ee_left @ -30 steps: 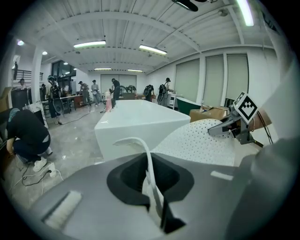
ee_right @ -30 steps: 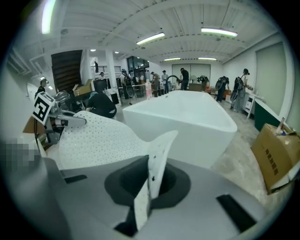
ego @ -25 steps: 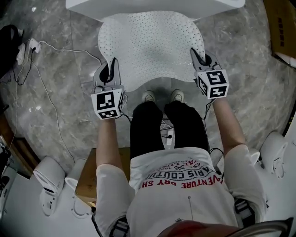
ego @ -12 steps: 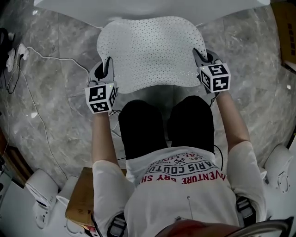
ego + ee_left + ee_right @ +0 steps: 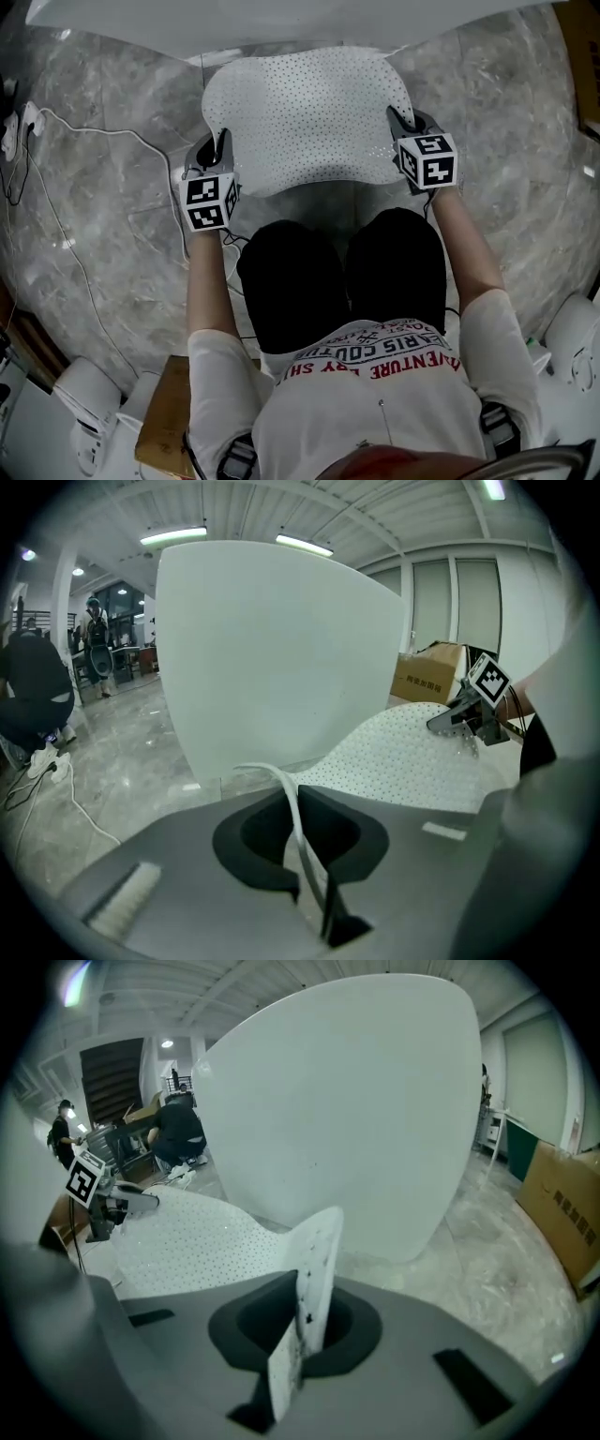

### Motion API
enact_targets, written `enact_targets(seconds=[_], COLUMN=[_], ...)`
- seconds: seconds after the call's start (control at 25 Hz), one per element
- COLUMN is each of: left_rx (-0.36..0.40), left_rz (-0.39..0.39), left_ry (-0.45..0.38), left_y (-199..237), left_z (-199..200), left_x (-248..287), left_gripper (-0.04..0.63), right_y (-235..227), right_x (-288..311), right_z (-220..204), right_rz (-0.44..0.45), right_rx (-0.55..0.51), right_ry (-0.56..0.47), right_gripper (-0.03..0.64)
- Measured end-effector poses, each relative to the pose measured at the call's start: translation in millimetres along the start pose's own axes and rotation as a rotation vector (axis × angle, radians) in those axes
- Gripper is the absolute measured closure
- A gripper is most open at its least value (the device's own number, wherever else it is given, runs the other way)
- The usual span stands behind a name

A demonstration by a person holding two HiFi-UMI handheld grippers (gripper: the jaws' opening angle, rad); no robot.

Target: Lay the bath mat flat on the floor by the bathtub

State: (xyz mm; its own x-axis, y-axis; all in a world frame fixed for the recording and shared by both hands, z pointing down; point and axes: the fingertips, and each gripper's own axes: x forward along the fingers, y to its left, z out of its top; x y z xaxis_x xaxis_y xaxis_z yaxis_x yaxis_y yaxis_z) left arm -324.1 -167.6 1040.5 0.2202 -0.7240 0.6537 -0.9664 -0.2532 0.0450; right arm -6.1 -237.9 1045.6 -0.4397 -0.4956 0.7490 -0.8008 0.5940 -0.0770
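Observation:
A white perforated bath mat (image 5: pixel 305 117) hangs spread between my two grippers over the marble floor, just in front of the white bathtub (image 5: pixel 272 19). My left gripper (image 5: pixel 221 142) is shut on the mat's near left corner, whose thin edge (image 5: pixel 298 822) runs between the jaws. My right gripper (image 5: pixel 397 120) is shut on the near right corner, a dotted flap (image 5: pixel 307 1307) standing up between its jaws. In the left gripper view the mat (image 5: pixel 412 761) stretches toward the right gripper (image 5: pixel 441 724). The tub wall (image 5: pixel 356 1110) rises close ahead.
A white cable (image 5: pixel 84 131) and a power strip (image 5: pixel 17 127) lie on the floor at the left. The person's dark-trousered knees (image 5: pixel 342 272) are right behind the mat. A cardboard box (image 5: pixel 562 1213) stands at the right, and white equipment (image 5: pixel 84 412) sits behind.
The person has crouched and moved forward, so the shoes are now hidden under the knees. Both grippers have carried the mat closer to the tub and lower.

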Motion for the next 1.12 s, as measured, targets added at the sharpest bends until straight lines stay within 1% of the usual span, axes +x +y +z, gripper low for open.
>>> enact_targets(seconds=[0.16, 0.28, 0.4, 0.64, 0.76, 0.88, 0.92, 0.96, 1.0, 1.04, 1.08, 1.12], left_rx=[0.009, -0.028, -0.050, -0.112, -0.132, -0.143, -0.151, -0.161, -0.174, -0.188, -0.200, -0.206], left_rz=[0.005, 0.023, 0.039, 0.060, 0.072, 0.071, 0.061, 0.053, 0.048, 0.050, 0.058, 0.074], left_ry=[0.047, 0.099, 0.155, 0.228, 0.246, 0.294, 0.310, 0.321, 0.329, 0.333, 0.331, 0.322], left_y=[2, 12, 24, 47, 58, 62, 61, 61, 60, 60, 60, 61], left_z=[-16, -31, -47, -79, -87, -99, -104, -108, -113, -118, -122, -125], left_x=[19, 31, 44, 58, 60, 62, 62, 63, 63, 63, 64, 64], left_gripper=[0.574, 0.574, 0.574, 0.574, 0.574, 0.571, 0.559, 0.512, 0.435, 0.382, 0.346, 0.310], right_y=[-9, -22, -35, -49, -57, -66, -67, -67, -67, -67, -66, -66], right_x=[13, 23, 32, 53, 65, 66, 65, 64, 64, 64, 65, 66], right_z=[-12, -22, -34, -61, -76, -87, -87, -87, -87, -87, -87, -87], right_rz=[-0.022, -0.039, -0.062, -0.099, -0.115, -0.132, -0.136, -0.140, -0.142, -0.144, -0.146, -0.150], right_rx=[0.020, 0.063, 0.096, 0.032, 0.058, 0.086, 0.075, 0.063, 0.055, 0.054, 0.058, 0.059], right_ry=[0.010, 0.034, 0.067, 0.150, 0.189, 0.209, 0.206, 0.199, 0.190, 0.182, 0.176, 0.169], right_gripper=[0.604, 0.604, 0.604, 0.604, 0.604, 0.604, 0.604, 0.601, 0.557, 0.475, 0.411, 0.386])
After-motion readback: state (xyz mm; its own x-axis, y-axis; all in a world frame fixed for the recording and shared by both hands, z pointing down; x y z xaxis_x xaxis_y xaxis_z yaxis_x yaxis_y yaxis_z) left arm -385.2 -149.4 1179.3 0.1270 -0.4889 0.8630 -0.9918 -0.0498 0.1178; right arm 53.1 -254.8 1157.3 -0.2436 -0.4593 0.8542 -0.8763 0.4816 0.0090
